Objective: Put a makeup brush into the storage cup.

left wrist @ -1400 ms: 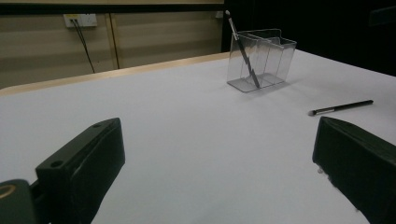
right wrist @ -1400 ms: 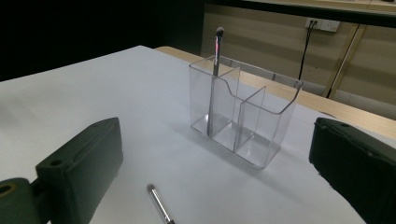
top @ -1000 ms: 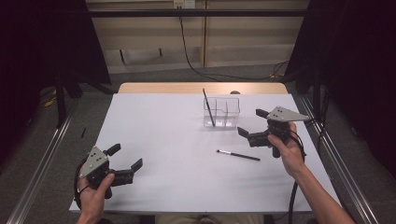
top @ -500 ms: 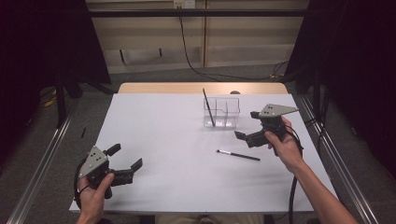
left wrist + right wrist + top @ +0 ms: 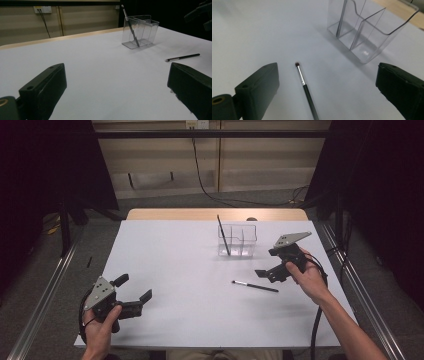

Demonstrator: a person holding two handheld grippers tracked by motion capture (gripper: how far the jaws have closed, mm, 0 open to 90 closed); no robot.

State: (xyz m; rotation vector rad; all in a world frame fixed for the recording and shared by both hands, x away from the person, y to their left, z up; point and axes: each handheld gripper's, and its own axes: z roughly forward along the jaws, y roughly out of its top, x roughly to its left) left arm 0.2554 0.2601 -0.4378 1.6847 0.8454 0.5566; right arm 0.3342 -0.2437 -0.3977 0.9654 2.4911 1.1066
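Right gripper view looks down between my spread, empty jaws at the makeup brush (image 5: 306, 88), which lies flat on the white bench (image 5: 249, 32), bristle tip pointing away from me. No brand or writing can be read on its handle. Just beyond stands the clear divided organizer (image 5: 367, 30), unlabelled, with a second brush (image 5: 340, 18) leaning in its far compartment. Nothing lies between my right gripper (image 5: 272, 270) and the loose brush. From the high view, my left gripper (image 5: 131, 295) sits near the bench's front left corner, well apart from everything, jaws also released. A wall socket (image 5: 42, 9) and black cable (image 5: 200, 170) show behind the bench.
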